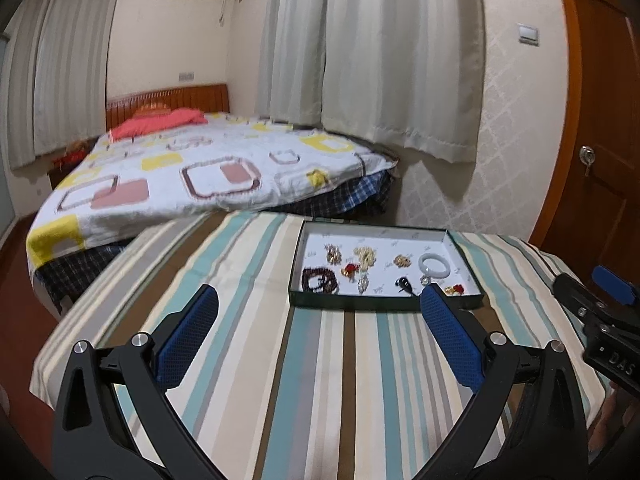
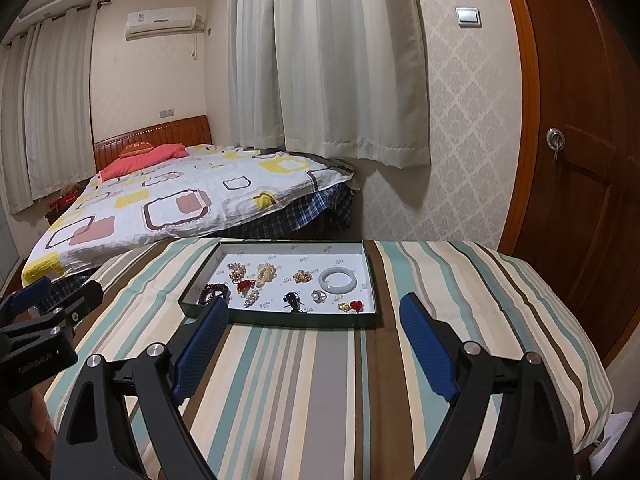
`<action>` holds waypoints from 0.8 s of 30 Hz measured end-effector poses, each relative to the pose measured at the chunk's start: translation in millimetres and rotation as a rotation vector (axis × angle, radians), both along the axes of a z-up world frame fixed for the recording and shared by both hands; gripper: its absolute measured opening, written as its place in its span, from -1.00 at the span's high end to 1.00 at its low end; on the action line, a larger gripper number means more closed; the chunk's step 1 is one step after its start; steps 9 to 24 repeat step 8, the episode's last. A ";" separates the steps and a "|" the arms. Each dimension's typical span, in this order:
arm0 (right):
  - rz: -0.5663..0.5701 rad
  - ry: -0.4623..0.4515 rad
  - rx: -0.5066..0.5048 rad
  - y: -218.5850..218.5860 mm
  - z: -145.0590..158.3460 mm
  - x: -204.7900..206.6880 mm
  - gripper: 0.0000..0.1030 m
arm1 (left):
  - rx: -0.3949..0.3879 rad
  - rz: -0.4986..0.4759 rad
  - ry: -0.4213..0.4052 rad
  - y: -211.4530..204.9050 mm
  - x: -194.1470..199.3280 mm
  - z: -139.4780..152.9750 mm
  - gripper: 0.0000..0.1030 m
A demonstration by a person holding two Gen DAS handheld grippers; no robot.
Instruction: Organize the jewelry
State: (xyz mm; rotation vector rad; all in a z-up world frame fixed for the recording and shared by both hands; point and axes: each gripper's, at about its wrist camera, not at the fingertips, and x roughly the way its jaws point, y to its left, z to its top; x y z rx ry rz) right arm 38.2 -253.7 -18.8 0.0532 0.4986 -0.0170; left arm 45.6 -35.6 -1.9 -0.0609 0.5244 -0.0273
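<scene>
Striped cloth over the counter (image 2: 320, 380), dark shallow tray (image 2: 276, 319) sitting toward the far edge, all the jewelry lying inside on its white floor. Pale bangle (image 2: 338, 280) at far right of the tray, dark bead string (image 2: 214, 293) at near left, gold clusters (image 2: 266, 272) along the far row, red-and-gold piece (image 2: 354, 306) at the near right corner, small black piece (image 2: 292, 301) near the middle. Nothing loose on the cloth. Left hand-held gripper (image 1: 320, 312) spread wide, holding nothing, hovering over the near cloth. Right hand-held gripper (image 2: 314, 320) just as wide and bare, lined up with the tray's near wall. Fits two stages alike: pieces waiting to be sorted within the tray, or pieces already laid out and both tools drawn back. Hard to call. Any reach in would need clearing that low near wall and a fine pinch among closely set pieces. Plenty of open cloth near and to both sides; bed (image 2: 180, 200) just past the far edge, door (image 2: 580, 140) at right.
</scene>
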 end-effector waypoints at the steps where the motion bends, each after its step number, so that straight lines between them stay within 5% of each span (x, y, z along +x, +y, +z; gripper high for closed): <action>1: -0.004 0.008 0.000 -1.6 -3.6 3.0 -0.64 | -0.007 0.005 0.013 1.9 2.7 -3.6 -0.91; 8: -0.038 0.073 0.000 -20.0 -38.7 30.7 -0.65 | -0.033 0.038 0.123 19.5 47.9 -48.9 -0.91; 24: -0.038 0.073 0.000 -20.0 -38.7 30.7 -0.65 | -0.033 0.038 0.123 19.5 47.9 -48.9 -0.91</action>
